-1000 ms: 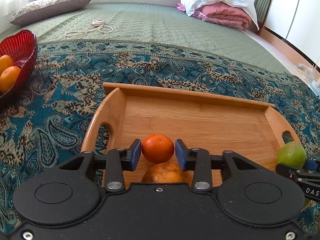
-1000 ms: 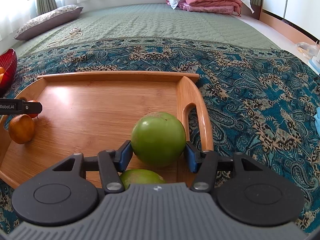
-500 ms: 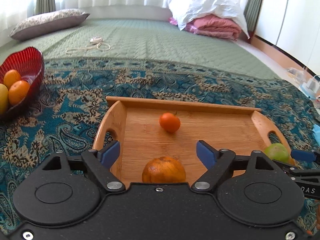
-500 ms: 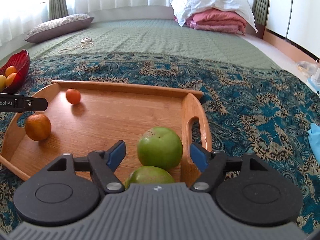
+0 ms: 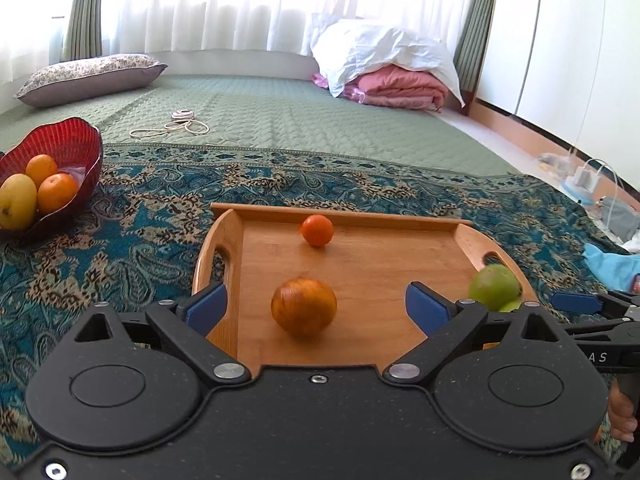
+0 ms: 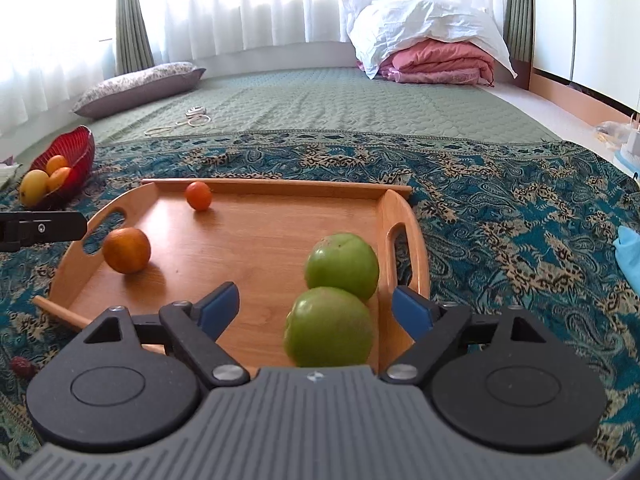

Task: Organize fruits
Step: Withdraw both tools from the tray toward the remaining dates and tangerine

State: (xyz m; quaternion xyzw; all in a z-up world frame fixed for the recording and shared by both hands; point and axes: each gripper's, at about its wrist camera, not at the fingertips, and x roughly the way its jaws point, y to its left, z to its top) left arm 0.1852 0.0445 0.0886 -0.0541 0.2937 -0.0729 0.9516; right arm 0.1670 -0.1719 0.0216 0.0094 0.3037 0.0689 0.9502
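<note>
The left gripper (image 5: 316, 306) stands spread wide, its 2 blue-padded black fingers holding nothing, above the near left part of a wooden tray (image 5: 360, 276) with a smooth grain and cut-out handles at each curved end. Between and just beyond its fingers sits a round, mottled orange (image 5: 304, 306); a smaller, brighter tangerine (image 5: 317, 230) lies by the tray's far rail. The right gripper (image 6: 316, 306) is likewise fully spread and empty, over the tray's near right corner, where 2 smooth green fruits (image 6: 336, 300) sit touching, 1 behind the other, beside the right handle. The tray rests on a teal paisley cloth (image 6: 500, 208) laid over a quilted green bedcover (image 6: 340, 100). Far left, a ribbed red glass bowl (image 5: 76, 148) with a wavy rim holds 2 oranges and a yellow fruit.
</note>
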